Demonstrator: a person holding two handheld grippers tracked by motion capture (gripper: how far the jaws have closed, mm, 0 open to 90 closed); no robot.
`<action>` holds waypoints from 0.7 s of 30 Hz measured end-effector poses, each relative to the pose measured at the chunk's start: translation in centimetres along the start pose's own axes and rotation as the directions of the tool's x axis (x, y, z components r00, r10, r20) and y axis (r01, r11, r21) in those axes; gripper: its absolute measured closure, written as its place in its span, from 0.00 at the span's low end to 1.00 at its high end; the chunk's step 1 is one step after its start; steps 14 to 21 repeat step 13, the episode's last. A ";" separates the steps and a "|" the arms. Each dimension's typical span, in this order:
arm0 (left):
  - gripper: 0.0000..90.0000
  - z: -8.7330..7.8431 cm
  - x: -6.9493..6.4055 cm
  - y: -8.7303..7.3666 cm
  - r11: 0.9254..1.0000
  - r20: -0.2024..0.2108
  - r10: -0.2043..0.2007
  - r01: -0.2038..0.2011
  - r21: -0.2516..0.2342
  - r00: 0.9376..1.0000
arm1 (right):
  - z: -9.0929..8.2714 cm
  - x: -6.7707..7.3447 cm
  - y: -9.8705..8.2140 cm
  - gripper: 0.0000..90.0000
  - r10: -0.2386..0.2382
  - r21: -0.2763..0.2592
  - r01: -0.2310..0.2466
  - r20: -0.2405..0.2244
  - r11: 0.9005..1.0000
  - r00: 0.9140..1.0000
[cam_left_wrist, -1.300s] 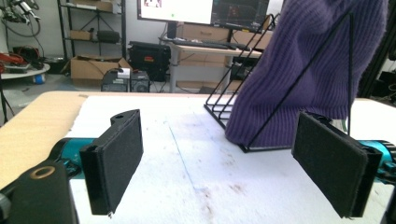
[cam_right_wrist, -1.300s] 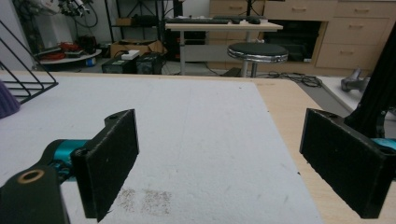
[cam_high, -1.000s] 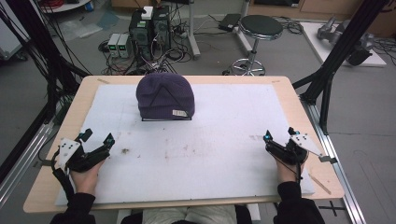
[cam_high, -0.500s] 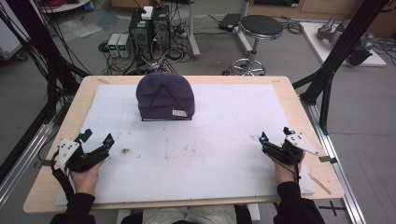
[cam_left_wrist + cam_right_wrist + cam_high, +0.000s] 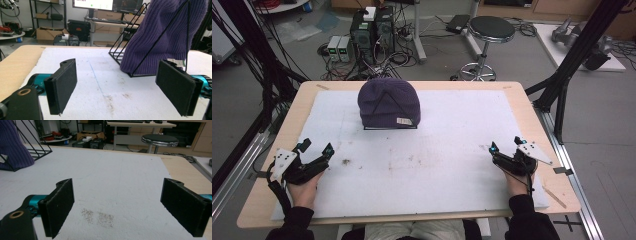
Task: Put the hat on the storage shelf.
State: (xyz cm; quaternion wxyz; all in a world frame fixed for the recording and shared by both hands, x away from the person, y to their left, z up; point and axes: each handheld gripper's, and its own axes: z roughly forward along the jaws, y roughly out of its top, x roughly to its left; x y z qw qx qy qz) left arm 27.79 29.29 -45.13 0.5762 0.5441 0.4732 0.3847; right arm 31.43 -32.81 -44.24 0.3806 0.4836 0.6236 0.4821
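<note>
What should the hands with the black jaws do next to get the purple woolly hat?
Probably bring the left gripper forward toward the purple knitted hat draped over the black wire rack. Both grippers rest open near the white foam mat's front edge, apart from the hat; the left gripper's camera looks straight at it, while the right gripper sits farther off.

The hat (image 5: pixel 388 102) is ribbed purple knit on a thin black wire rack (image 5: pixel 150 47); the white mat (image 5: pixel 437 165) looks matt, rough and stained.

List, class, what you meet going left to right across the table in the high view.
Left gripper → purple knit hat on its black wire rack → right gripper, all over the white foam mat.
</note>
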 end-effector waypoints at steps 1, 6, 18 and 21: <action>0.20 0.0 0.0 0.0 1.000 0.000 0.000 0.000 0.000 1.000 | 0.0 0.0 0.0 0.12 -0.002 0.000 0.002 -0.001 1.000 1.000; 0.20 0.0 0.0 0.0 1.000 0.000 0.000 0.000 0.000 1.000 | 0.0 0.0 0.0 0.12 -0.003 -0.001 0.003 -0.002 1.000 1.000; 0.20 0.0 0.0 0.0 1.000 0.000 0.001 -0.001 -0.003 1.000 | -0.1 0.0 0.1 0.12 -0.002 -0.014 0.002 0.003 1.000 1.000; 0.20 0.0 0.0 0.0 1.000 0.000 0.001 -0.001 -0.003 1.000 | -0.1 0.0 0.1 0.12 -0.002 -0.014 0.002 0.003 1.000 1.000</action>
